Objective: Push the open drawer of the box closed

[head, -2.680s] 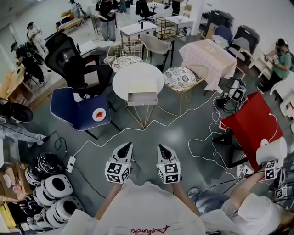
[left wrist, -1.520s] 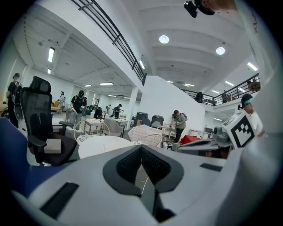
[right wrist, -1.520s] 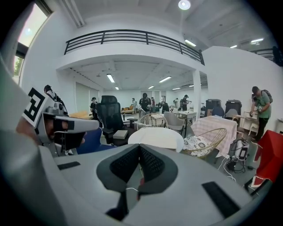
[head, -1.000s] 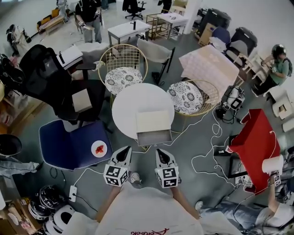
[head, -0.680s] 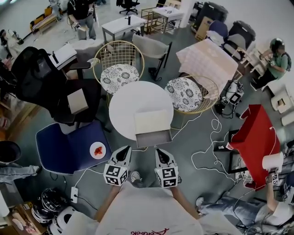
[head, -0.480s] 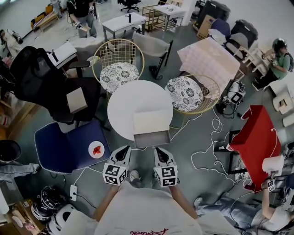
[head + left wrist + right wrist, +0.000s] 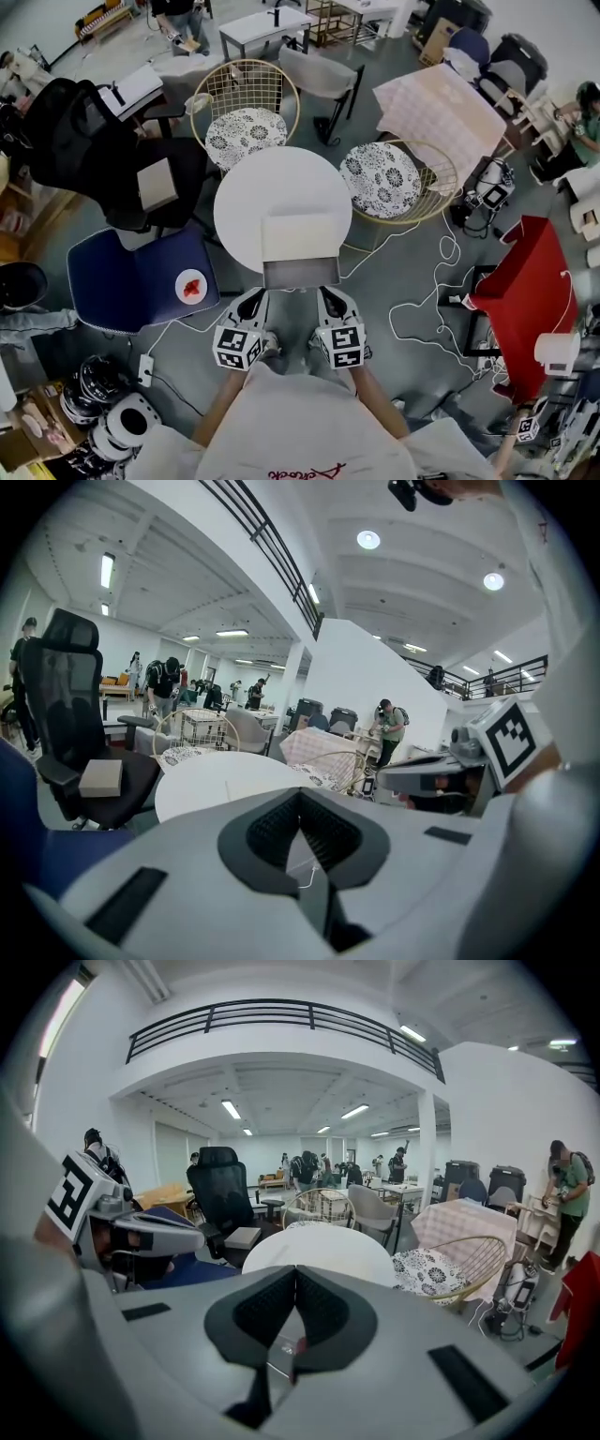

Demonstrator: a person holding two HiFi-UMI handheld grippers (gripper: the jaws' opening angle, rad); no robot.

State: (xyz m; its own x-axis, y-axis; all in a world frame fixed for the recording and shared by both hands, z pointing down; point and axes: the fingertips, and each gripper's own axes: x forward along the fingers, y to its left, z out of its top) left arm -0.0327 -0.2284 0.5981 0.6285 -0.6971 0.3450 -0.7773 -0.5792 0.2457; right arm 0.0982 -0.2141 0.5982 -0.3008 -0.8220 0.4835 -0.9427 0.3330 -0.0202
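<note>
Grey drawer (image 7: 300, 273) nearer left tongs (image 7: 254, 295), right tongs (image 7: 330, 293)

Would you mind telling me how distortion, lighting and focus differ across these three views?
Head view: strong fisheye bending at the edges, even light, the round table and the box sharp. Left gripper view: dark corners, ceiling lamps glaring. Right gripper view: dark corners, balcony railing bowed into an arc.

No legible text, number or brand found. Red script on the white shirt (image 7: 305, 467) runs off the head view's bottom edge and cannot be read. Square markers on the left claw (image 7: 253, 296) and right claw (image 7: 330, 294) show black-and-white patterns only.
</note>
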